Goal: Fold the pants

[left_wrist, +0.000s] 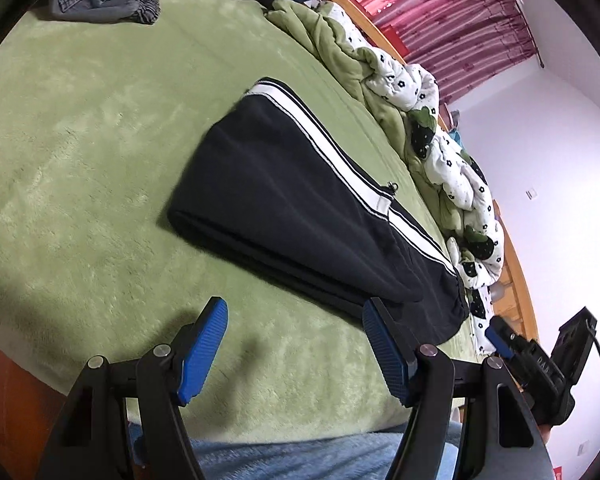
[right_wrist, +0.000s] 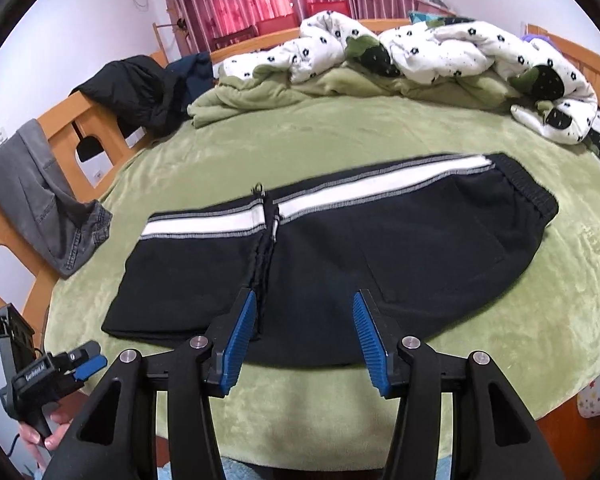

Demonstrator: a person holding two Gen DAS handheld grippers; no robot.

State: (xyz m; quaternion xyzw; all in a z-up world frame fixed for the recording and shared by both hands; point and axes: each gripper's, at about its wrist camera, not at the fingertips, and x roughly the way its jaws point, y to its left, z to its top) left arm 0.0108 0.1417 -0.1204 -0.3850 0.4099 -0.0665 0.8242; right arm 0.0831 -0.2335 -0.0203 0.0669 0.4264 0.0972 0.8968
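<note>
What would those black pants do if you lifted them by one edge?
The pants would probably droop and unfold, since they are soft cloth lying in loose layers. Pushed, they would likely drag and bunch rather than slide, because the green blanket looks fuzzy. They look fairly thick, so not feather-light.

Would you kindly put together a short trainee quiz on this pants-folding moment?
1. True or false: the left gripper is clamped on the pants.
2. The stripe along the pants is: A) red B) white C) yellow.
3. Fill in: the pants lie on a ____ blanket.

Key: 1 false, both it and the right gripper are open and hold nothing; 2 B; 3 green.
</note>
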